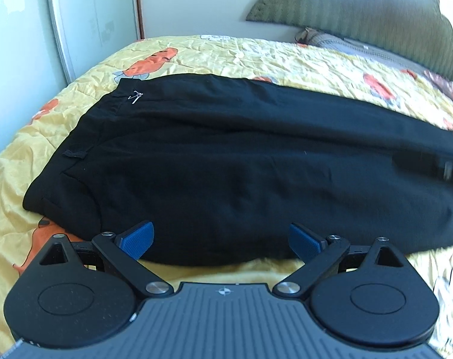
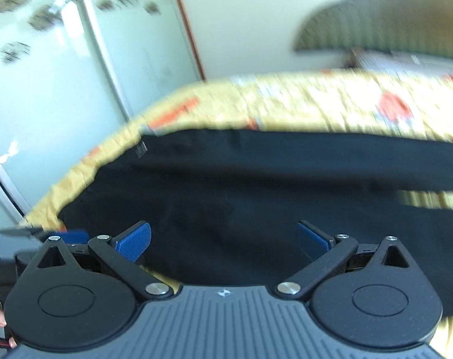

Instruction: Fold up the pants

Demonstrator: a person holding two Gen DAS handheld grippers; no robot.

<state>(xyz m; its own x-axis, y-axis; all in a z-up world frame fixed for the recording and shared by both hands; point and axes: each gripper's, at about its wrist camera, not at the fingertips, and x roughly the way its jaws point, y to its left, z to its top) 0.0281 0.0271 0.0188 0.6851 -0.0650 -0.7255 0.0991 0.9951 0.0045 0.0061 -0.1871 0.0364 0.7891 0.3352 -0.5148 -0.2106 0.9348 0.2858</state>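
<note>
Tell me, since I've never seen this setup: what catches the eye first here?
The black pants dominate, spread flat across a yellow bedspread with orange cartoon prints, waistband toward the left. Along the bottom edge of each view sits a gripper with blue pads, the left gripper and the right gripper, both open above the pants' near edge. A green headboard rises behind.

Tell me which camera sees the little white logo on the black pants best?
The left wrist view. There the small white stitched logo is sharp, near the waistband of the black fabric pants lying on the yellow patterned bedspread. The right wrist view is motion-blurred; the pants show only as a dark shape, and no logo can be made out.
</note>
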